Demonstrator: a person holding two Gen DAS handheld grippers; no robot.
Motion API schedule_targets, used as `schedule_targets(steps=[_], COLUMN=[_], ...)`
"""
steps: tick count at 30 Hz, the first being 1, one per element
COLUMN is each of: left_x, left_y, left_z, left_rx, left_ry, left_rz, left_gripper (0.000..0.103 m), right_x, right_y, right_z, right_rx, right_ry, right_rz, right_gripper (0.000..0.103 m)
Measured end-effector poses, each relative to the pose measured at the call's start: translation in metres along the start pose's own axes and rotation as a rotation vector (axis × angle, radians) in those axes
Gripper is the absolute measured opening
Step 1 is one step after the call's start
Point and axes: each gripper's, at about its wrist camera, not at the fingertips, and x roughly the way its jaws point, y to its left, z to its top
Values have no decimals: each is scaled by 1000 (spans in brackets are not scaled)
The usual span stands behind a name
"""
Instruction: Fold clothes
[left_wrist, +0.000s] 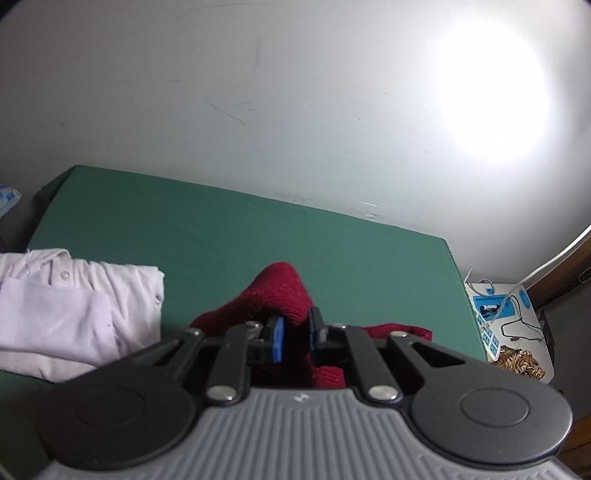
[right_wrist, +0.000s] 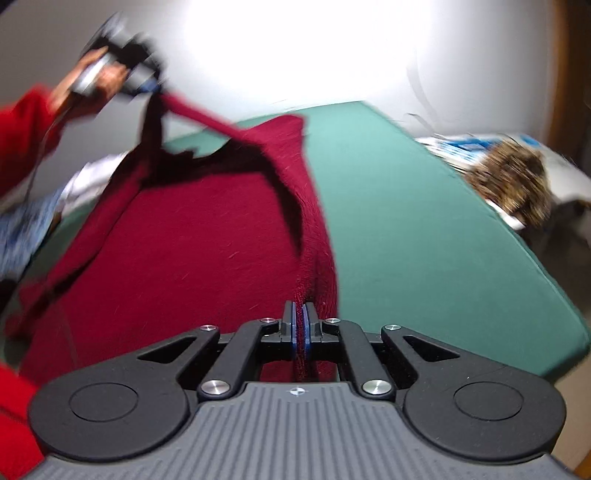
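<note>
I'm working over a green mat (left_wrist: 258, 236) that runs back to a pale, scuffed wall (left_wrist: 295, 92) with a bright glare on it. Off the mat's right edge sits a white stand (left_wrist: 517, 321) cluttered with blue boxes, cables and a brown patterned cloth (right_wrist: 517, 184). On the left of the mat lies a folded white shirt (left_wrist: 66, 314), well clear of my work. Nothing blocks either hand. The dark red knit sweater (right_wrist: 184, 240) is lifted off the mat and stretched between my two tools, sagging and creased in the middle. My right gripper (right_wrist: 300, 328) is clenched on its near edge, the blue pads pinching the knit. My left gripper (left_wrist: 295, 332) is raised at the far left, my red-sleeved left hand (right_wrist: 99, 79) blurred, its fingers grasping a bunched corner of the same sweater.
</note>
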Motion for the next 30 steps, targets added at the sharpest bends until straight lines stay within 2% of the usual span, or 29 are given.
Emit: schedule_targets(steps=[5,8,10,11,12,14,15,17,19,21,25,26,29,30], left_x=[11,24,31,35,38,39,39,38,37,36,34,32,20,13], left_y=[19,27,31,33,36,43,46,48,51,53,55,54,45,37], left_z=[6,-5,-16,-21,-25,-29,-31,-32,-33,-35,-38,-38,-40,-43], left_rx=[-4,17,38,47,49,41,36,39,36,28,40,49,78,100], left_ry=[9,38,60,72,78,85,88,85,83,82,76,68,16,-15], left_rz=[74,109,129,140,148,146,143,145,151,159,154,145,107,81], left_gripper=[7,7,7,7,7,7,7,8,8,8,8,8,8,8], right_x=[14,19,8,0,-9,-22,-24,-18,-4,5,0,-3,-10,-9], right_y=[24,30,23,18,10,-1,-3,-4,-1,3,3,-1,-21,-27], right_z=[-5,-5,-4,-3,-2,-2,-3,-11,-19,-25,-17,-14,-4,-1], right_rx=[-81,-111,-78,-43,2,47,42,20,13,6,2,35,182,226], right_ry=[85,135,108,86,59,42,50,101,167,208,172,152,71,57], right_rz=[131,130,136,147,162,142,120,92,78,74,93,92,83,79], right_gripper=[5,9,19,32,35,34,27,17,14,16,19,19,31,32])
